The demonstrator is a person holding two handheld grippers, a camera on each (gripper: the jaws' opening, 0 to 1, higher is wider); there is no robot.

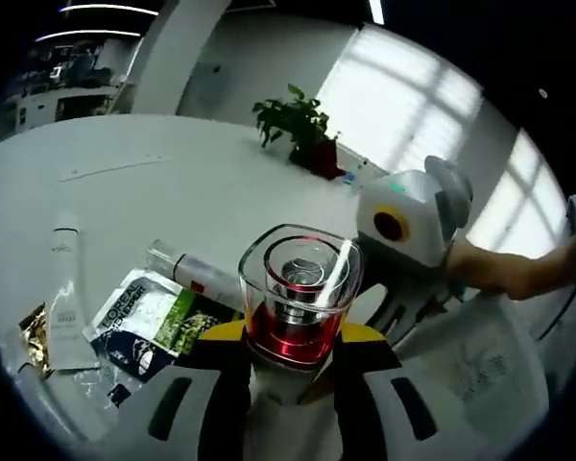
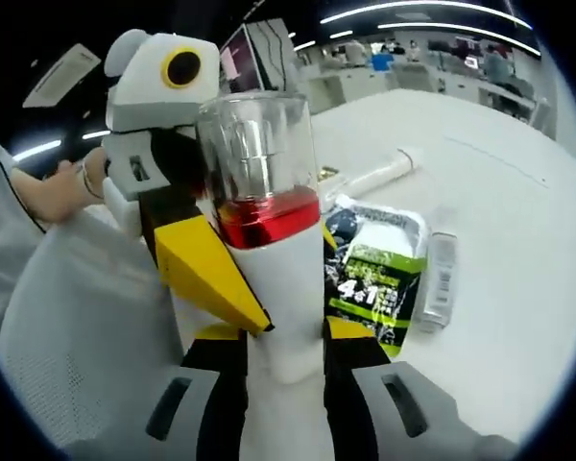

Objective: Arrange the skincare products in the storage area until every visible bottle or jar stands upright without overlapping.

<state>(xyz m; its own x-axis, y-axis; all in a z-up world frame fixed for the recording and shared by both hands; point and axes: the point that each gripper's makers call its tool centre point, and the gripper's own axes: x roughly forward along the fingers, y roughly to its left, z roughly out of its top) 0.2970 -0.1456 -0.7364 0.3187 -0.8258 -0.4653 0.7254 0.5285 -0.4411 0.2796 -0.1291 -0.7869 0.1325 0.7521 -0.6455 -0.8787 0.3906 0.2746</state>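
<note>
- Left gripper view: left gripper [image 1: 293, 370] at bottom centre, jaws closed on a white bottle [image 1: 296, 298] with a clear cap and red band. We look down onto the cap, lower centre of frame.
- The right gripper [image 1: 400, 288] enters from the right with a hand [image 1: 504, 269] behind it, and reaches in at the bottle's side. Its contact is hidden behind the cap.
- On the table [image 1: 173, 182], lower left: a white tube [image 1: 67, 298] lying flat, a dark sachet [image 1: 158, 322] flat beside it, a gold packet [image 1: 36, 336] at far left, and a slim bottle [image 1: 192, 272] on its side, partly over the sachet. A plant [image 1: 298, 125] sits upper centre.
- Right gripper view: right gripper [image 2: 288, 365] at bottom centre, jaws clamped on the same bottle [image 2: 278, 250], which stands centre frame and upright along the jaws.
- The left gripper [image 2: 197, 279] comes in from the left, with a yellow jaw tip against the bottle body.
- Right of centre: sachet [image 2: 374, 264], slim bottle [image 2: 437, 279] lying down, tube [image 2: 379, 175] further up.
- Judgement: the bottle is held by both grippers off the table, so it is not yet placed.
- Risks: opposing pulls from the two grips could twist the bottle or pop the cap. Releasing one side early could tip it. Setting it down among the flat items could leave it overlapping the sachet or knock the slim bottle into a roll.
</note>
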